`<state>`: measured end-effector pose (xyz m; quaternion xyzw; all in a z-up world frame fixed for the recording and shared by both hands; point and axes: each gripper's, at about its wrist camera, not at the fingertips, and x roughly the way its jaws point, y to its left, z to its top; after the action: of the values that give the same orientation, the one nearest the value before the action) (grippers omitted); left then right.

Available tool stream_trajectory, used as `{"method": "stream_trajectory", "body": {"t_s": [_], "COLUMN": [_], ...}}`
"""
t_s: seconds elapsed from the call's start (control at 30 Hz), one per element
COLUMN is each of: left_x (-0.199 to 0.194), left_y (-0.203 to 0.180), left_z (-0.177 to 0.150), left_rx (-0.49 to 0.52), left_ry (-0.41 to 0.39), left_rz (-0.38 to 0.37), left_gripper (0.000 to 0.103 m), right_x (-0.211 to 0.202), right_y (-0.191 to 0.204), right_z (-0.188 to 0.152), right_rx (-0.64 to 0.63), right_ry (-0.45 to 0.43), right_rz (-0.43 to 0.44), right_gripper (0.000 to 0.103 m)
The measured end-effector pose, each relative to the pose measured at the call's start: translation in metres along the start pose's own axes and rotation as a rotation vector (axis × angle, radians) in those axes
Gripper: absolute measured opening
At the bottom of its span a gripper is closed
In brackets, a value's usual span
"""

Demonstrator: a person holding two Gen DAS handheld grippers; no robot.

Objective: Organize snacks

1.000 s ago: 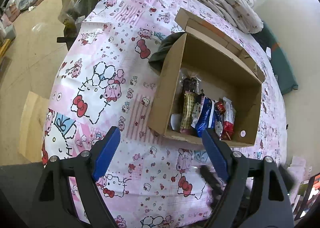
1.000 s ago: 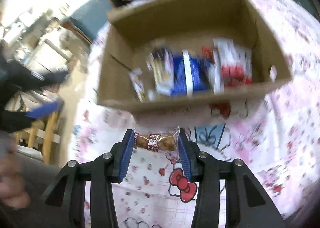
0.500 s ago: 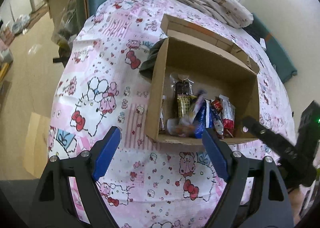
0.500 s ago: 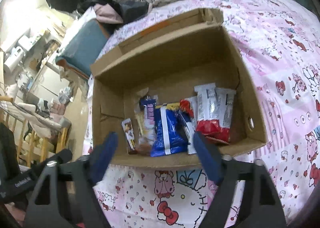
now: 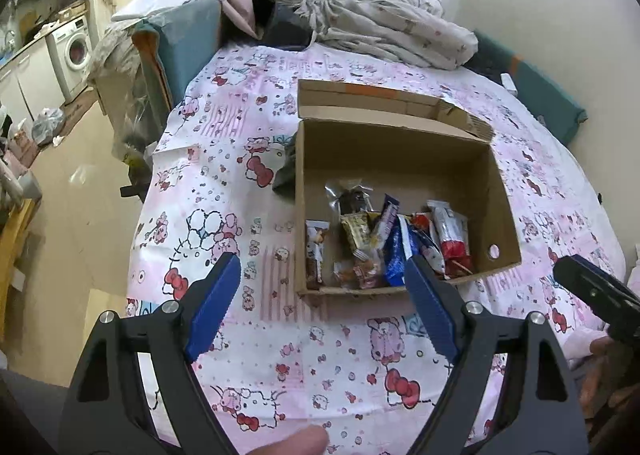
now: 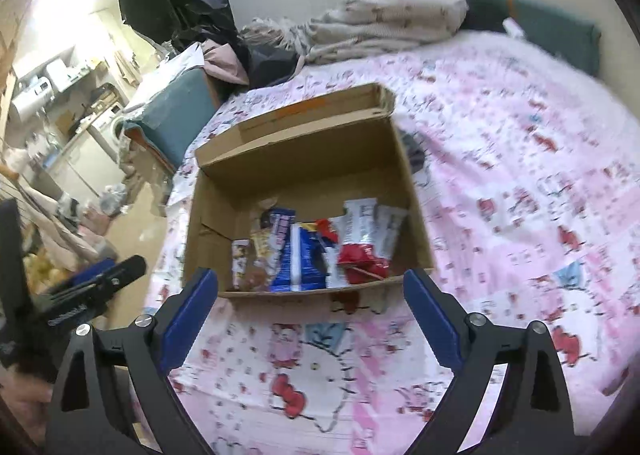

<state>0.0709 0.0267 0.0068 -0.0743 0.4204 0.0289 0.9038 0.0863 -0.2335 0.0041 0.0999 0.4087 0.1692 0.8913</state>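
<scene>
- Both tongs hang released above the patterned bedsheet (image 5: 328,339); the left tongs (image 5: 322,309) stand wide with nothing between the blue pads.
- Right tongs (image 6: 310,313) have just been opening, and nothing sits between their pads now; they point down at the near wall of the cardboard box (image 6: 304,159), probably because a snack was just let go there.
- Snacks (image 5: 384,243) lie inside the box, crowded against its near wall in a rough row, while the far part of the floor stays bare.
- A brown-and-white bar (image 5: 315,251) stands at the left end, a blue packet (image 6: 302,259) in the middle and a red-and-white wrapper (image 6: 366,243) toward the right; packed side by side, they likely leave room for more.
- The box rests on the bed with its flap (image 5: 380,101) folded back, so the top is clear for drops from above.
- Crumpled bedding (image 5: 396,29) lies at the far end, well apart from the box.
- No loose snack shows on the sheet in either view, so the sorting seems near its end.
</scene>
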Motion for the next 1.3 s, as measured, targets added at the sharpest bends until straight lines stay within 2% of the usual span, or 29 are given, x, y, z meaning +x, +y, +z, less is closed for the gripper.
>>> {"method": "stream_trajectory", "body": {"t_s": [0.1, 0.17, 0.3, 0.53, 1.3], "left_x": [-0.003, -0.005, -0.009, -0.012, -0.011], "left_y": [-0.007, -0.010, -0.010, -0.008, -0.011], "left_z": [-0.008, -0.014, -0.019, -0.019, -0.020], "left_rx": [0.020, 0.032, 0.024, 0.021, 0.028], "left_ry": [-0.007, -0.012, -0.027, -0.065, -0.052], "left_rz": [0.000, 0.013, 0.021, 0.052, 0.039], "left_gripper": [0.086, 0.098, 0.103, 0.103, 0.103], "right_x": [-0.002, -0.001, 0.001, 0.006, 0.010], "right_y": [0.001, 0.002, 0.007, 0.019, 0.024], "right_z": [-0.005, -0.006, -0.009, -0.013, -0.013], "right_rx": [-0.007, -0.014, -0.056, -0.113, -0.128], "right_ry": [-0.033, -0.042, -0.068, -0.081, -0.086], "right_rz": [-0.036, -0.035, -0.047, -0.062, -0.075], "right_gripper": [0.096, 0.099, 0.102, 0.103, 0.103]}}
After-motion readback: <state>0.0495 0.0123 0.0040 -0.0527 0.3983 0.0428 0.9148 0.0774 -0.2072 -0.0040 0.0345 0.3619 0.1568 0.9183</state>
